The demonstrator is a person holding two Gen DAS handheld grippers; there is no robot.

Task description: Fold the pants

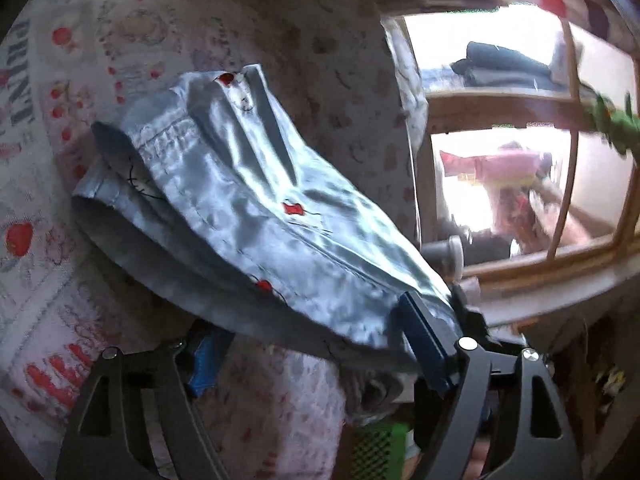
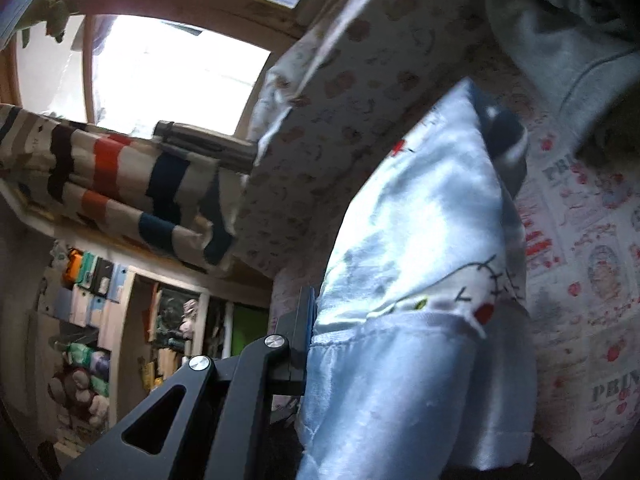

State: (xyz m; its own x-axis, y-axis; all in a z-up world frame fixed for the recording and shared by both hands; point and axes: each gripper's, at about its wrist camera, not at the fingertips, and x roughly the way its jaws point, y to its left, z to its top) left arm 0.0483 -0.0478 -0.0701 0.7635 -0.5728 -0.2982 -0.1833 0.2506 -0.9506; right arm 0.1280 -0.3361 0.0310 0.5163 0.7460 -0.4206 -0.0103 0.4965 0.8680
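My light blue pants [image 1: 248,216], sprinkled with small red motifs and black stitching, hang bunched between my two tongs above the bed sheet [image 1: 80,80], a white sheet printed with red fruit and grey lettering. My left tongs [image 1: 320,356] have their blue-padded fingers spread, with the fabric draped over and between them; one pad presses against the cloth at its edge, yet I cannot tell whether they truly pinch it. Of my right tongs [image 2: 310,320] I see only one blue-padded finger lying flat against the pants' side; the other finger is buried behind the cloth, so I cannot tell how they stand. In the right wrist view, open shelves [image 2: 92,320] far off at the lower left hold stacked, rolled items and something like soft toys, all too blurred to name. A striped blanket [image 2: 120,184] hangs over a rail below the wooden window frame [image 2: 160,4]. In the left wrist view, a dark folded pile [image 1: 504,62] sits on a ledge behind the bright glass, washed out by glare. A green mesh thing [image 1: 380,452] peeks out below the pants, mostly cut off.
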